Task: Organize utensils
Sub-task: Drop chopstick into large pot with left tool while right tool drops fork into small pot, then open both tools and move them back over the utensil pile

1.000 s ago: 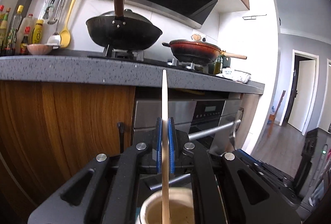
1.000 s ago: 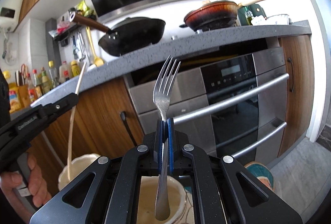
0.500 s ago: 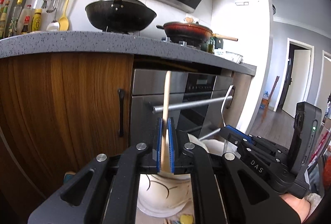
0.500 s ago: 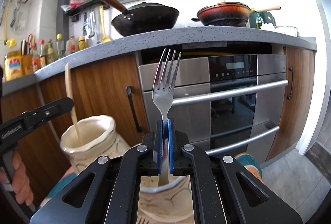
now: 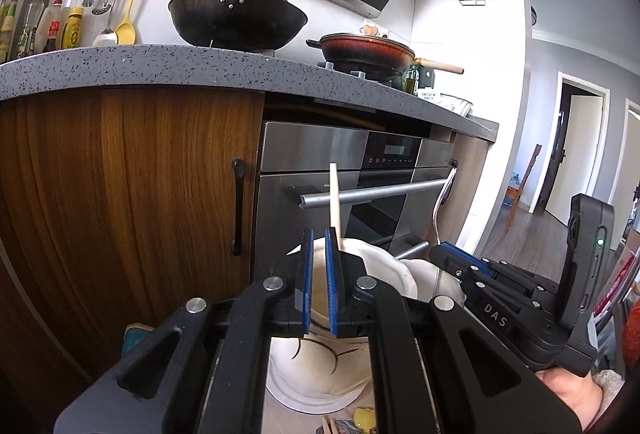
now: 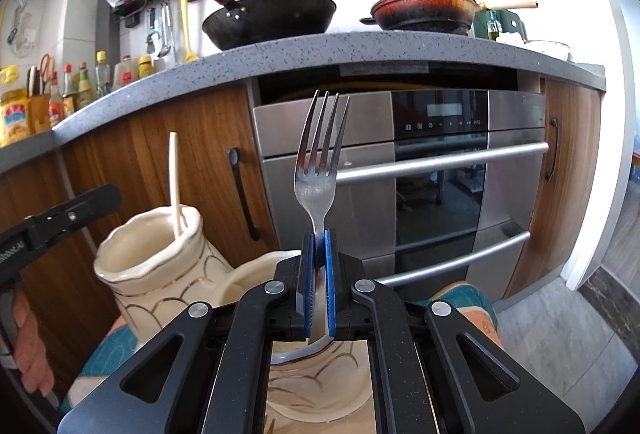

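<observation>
Two cream ceramic jars stand side by side. The left jar [image 6: 152,270] holds a pale wooden utensil [image 6: 175,185] that leans on its rim, also seen in the left wrist view [image 5: 335,201]. My left gripper [image 5: 317,234] is slightly open and empty; the utensil stands just right of its right pad, free of it. My right gripper [image 6: 318,234] is shut on a steel fork [image 6: 320,157], tines up, its handle down inside the right jar [image 6: 320,386]. The fork also shows in the left wrist view [image 5: 442,205].
A wooden cabinet [image 5: 132,193] and a steel oven [image 6: 440,169] with bar handles stand behind the jars. A grey counter [image 5: 120,69] above carries a black wok, a red pan and bottles. A teal patterned mat [image 6: 108,354] lies under the jars.
My left gripper has opened and let go of the wooden utensil, which now rests in the left jar. My right gripper has lowered the fork further into the right jar.
</observation>
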Tool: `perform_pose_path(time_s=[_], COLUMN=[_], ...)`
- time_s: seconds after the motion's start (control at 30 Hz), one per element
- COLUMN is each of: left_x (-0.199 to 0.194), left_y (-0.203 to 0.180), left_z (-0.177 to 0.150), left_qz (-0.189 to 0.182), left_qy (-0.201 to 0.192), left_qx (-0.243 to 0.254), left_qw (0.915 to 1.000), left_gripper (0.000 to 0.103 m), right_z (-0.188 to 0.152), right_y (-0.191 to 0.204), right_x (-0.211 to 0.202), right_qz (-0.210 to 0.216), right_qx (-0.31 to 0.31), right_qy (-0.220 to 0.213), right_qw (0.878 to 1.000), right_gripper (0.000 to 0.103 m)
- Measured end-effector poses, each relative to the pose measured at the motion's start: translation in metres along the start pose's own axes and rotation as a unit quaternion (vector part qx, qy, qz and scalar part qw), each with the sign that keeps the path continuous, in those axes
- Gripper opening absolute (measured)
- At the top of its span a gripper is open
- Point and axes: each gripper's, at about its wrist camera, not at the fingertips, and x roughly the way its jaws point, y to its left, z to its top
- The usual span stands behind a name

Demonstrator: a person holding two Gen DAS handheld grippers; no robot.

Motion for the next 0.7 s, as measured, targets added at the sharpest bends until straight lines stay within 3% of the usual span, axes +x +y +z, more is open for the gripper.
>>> perform_pose_path(time_s=[0.57,0.63,0.7], left_x=[-0.0021,-0.0022,-0.0039], left_y=[0.0011,0.0014,0.0019], left_z=[-0.0002,0.0006,0.0012], left_qz=[0.002,0.004,0.006], left_qy=[0.0,0.001,0.0], left_qx=[-0.003,-0.004,-0.003], left_qw=[1.0,1.0,1.0], left_gripper=[0.007,0.009,0.024], right_z=[-0.0018,-0.0009,0.0008], right_y=[-0.0049,-0.0047,-0.0036], right_x=[0.0045,0.0023,-0.0037], right_qz=[-0.015,-0.009,-0.008], right_qx=[0.005,0.01,0.011], right_qy=[0.012,0.01,0.003], right_qw=[1.0,1.0,1.0], right_gripper=[0.01,0.021,0.024])
